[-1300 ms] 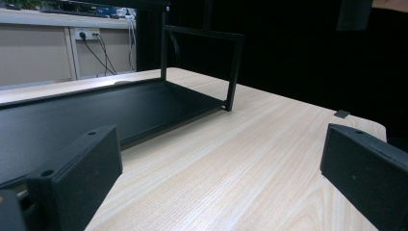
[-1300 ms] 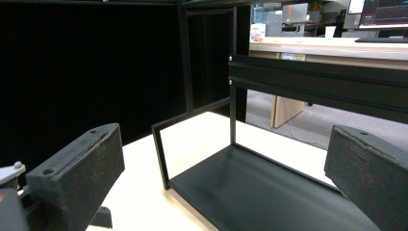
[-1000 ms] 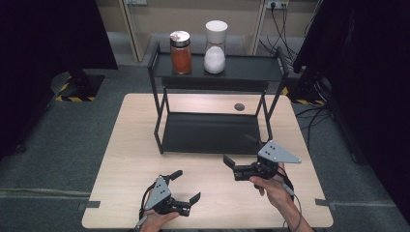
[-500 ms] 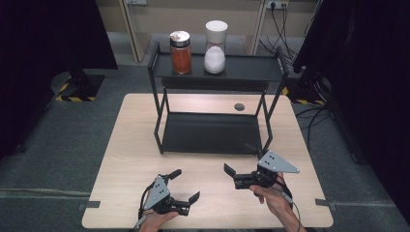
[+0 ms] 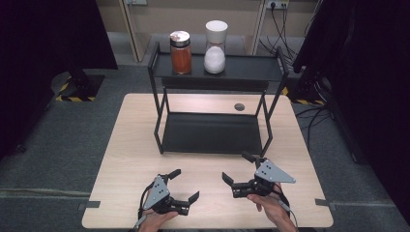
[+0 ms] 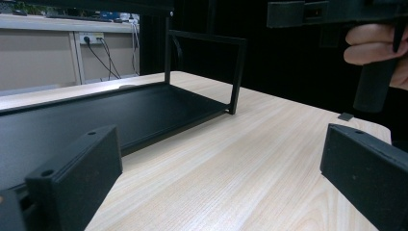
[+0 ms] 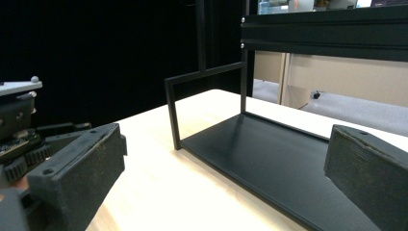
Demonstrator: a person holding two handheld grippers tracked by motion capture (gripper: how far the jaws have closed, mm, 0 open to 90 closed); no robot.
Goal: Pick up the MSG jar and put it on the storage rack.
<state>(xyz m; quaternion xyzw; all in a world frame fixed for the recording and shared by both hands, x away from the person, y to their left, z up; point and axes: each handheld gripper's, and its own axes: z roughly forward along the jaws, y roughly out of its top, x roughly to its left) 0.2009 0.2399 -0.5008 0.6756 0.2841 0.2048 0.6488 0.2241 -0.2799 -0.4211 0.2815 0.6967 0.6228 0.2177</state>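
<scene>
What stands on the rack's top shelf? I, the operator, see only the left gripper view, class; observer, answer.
Observer: Two jars: an orange-filled jar and a white-filled jar, side by side on the top shelf.
Operator: Is the right hand-held gripper holding anything?
Observer: No; the right hand-held gripper is open above the table, nothing between its jaws.
Operator: And the lower shelf?
Observer: The lower shelf has nothing on it.

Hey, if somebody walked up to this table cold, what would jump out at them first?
Probably the two jars on the top shelf of the black rack at the far side of the table: a red-filled jar on the left and a white-filled jar beside it. Next, the two hand-held tongs near the front edge, the left tongs and the right tongs, both open and empty.
</scene>
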